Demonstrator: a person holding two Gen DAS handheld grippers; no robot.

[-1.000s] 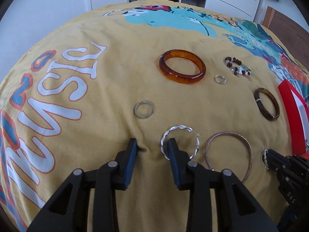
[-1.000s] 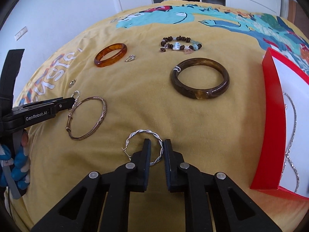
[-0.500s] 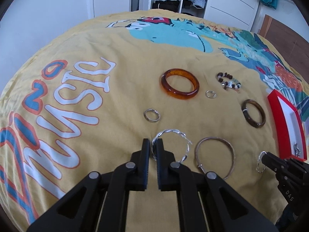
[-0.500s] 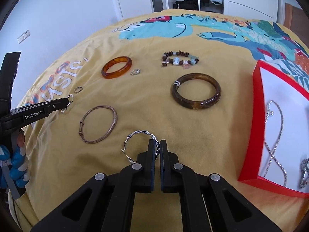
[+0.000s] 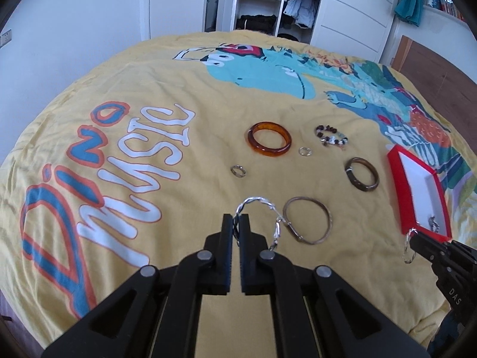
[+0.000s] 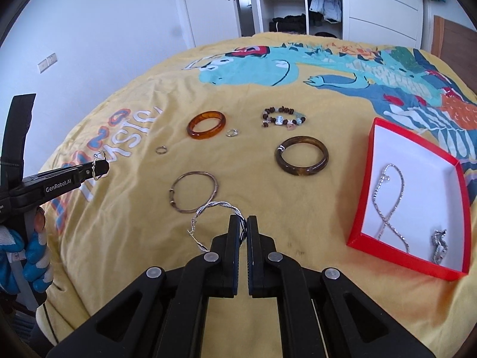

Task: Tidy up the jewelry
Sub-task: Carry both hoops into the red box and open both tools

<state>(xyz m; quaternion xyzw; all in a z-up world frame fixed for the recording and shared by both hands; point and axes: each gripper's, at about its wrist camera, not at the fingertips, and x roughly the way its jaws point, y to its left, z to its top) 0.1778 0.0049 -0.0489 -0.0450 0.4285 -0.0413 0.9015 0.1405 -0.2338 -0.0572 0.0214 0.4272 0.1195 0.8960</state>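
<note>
My left gripper is shut on a twisted silver hoop earring and holds it above the yellow bedspread. My right gripper is shut on a matching twisted silver hoop earring, also lifted. Each gripper shows in the other's view, the right one and the left one. A red tray with white lining lies to the right and holds a silver chain and a small silver piece.
On the bedspread lie an amber bangle, a dark brown bangle, a thin metal bangle, a beaded bracelet and two small rings. A wardrobe and door stand beyond the bed.
Both grippers closed on their hoop earrings and lifted them off the bedspread, pulling up and back. The view now takes in more of the bed and room.
</note>
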